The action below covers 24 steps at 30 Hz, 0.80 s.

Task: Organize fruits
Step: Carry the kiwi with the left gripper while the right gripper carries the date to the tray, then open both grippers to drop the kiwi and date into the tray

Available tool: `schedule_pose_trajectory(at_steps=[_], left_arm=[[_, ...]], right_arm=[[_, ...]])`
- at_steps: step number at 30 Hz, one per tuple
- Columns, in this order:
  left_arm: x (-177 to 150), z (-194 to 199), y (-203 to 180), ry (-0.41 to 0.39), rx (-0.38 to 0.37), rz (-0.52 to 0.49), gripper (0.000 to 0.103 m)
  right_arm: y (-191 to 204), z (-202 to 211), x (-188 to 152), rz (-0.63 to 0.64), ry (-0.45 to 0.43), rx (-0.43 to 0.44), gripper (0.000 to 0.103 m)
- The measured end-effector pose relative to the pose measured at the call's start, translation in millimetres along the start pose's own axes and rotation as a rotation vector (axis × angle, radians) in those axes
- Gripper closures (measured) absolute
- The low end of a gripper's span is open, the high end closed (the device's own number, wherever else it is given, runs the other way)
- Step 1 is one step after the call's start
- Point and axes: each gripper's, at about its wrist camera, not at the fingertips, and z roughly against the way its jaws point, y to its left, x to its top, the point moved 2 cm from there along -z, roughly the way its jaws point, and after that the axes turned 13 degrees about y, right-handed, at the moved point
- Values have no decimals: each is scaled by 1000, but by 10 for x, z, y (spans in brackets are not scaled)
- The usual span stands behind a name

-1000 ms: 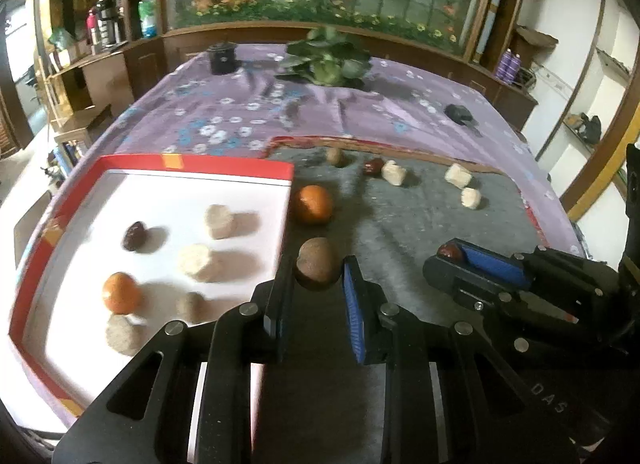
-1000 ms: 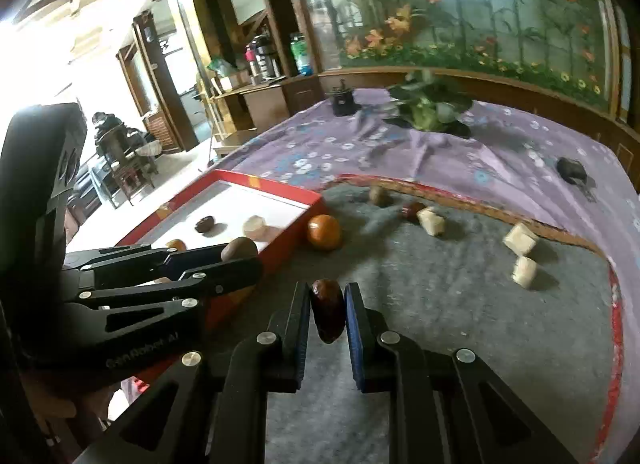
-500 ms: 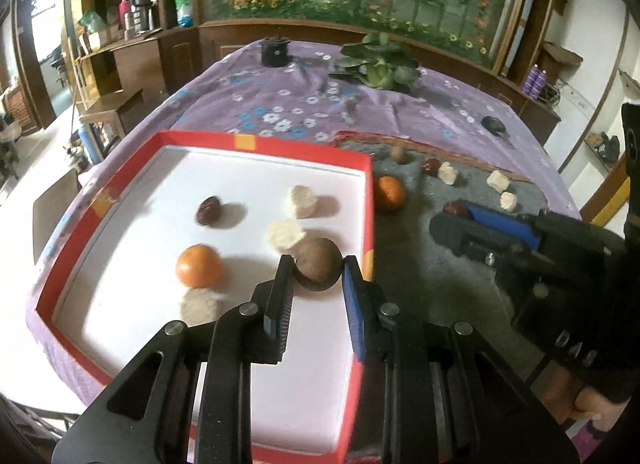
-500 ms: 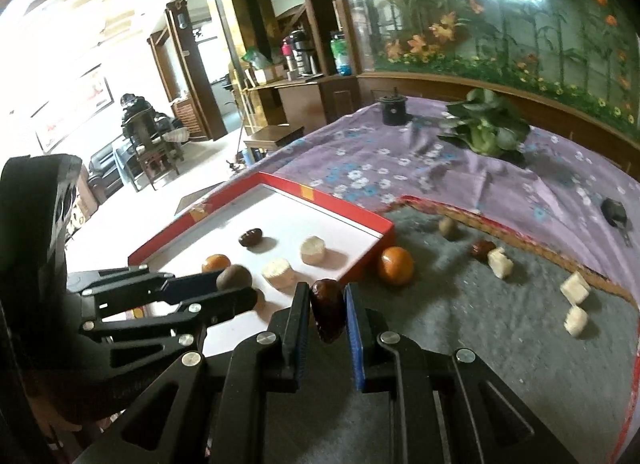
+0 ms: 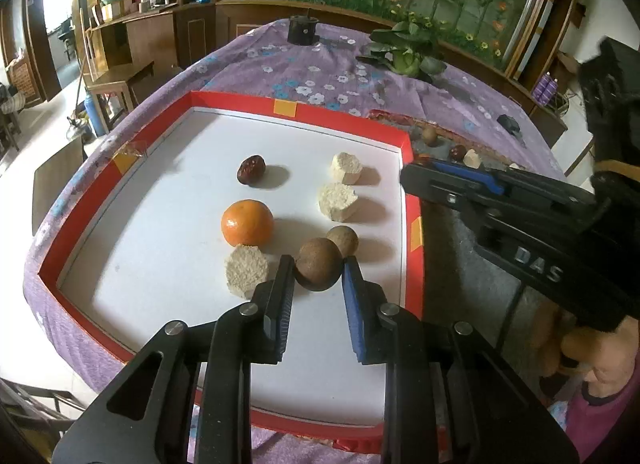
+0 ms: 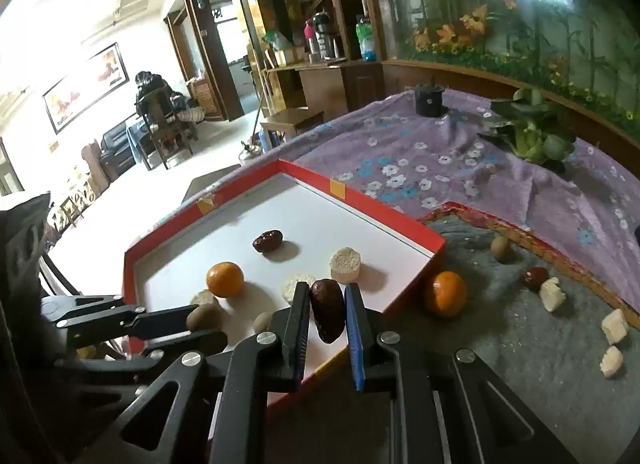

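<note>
My left gripper is shut on a round brown fruit and holds it low over the red-rimmed white tray, next to a second brown fruit. The tray also holds an orange, a dark red date and three pale chunks. My right gripper is shut on a dark red date above the tray's right rim. In the right wrist view the left gripper shows at the lower left.
On the grey mat right of the tray lie an orange, a brown fruit, a date and several pale chunks. A leafy plant and a black cup stand on the purple cloth behind.
Both grippers moved left from the mat toward the tray with their fruit. The left gripper has come down over the tray's near right part; the right gripper reached the tray's right rim.
</note>
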Motion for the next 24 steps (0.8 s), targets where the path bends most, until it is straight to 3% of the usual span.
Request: schedule_pose_trajectory(at_steps=[14, 18, 20, 21, 22, 24], left_arm=[[43, -139, 60, 17, 37, 20, 80], [42, -163, 66, 18, 70, 31, 78], [45, -157, 56, 15, 73, 32, 65], [48, -145, 57, 9, 61, 36, 52], [49, -123, 54, -1, 54, 39, 45], [52, -83, 40, -19, 60, 40, 45]], right_arm=[[-64, -572, 152, 9, 88, -47, 86], [-91, -565, 132, 1, 69, -28, 83], [-118, -531, 120, -19, 58, -4, 80], [-133, -498, 112, -30, 47, 12, 79], [-144, -463, 103, -39, 37, 26, 77], [-165, -349, 69, -58, -1, 39, 77]])
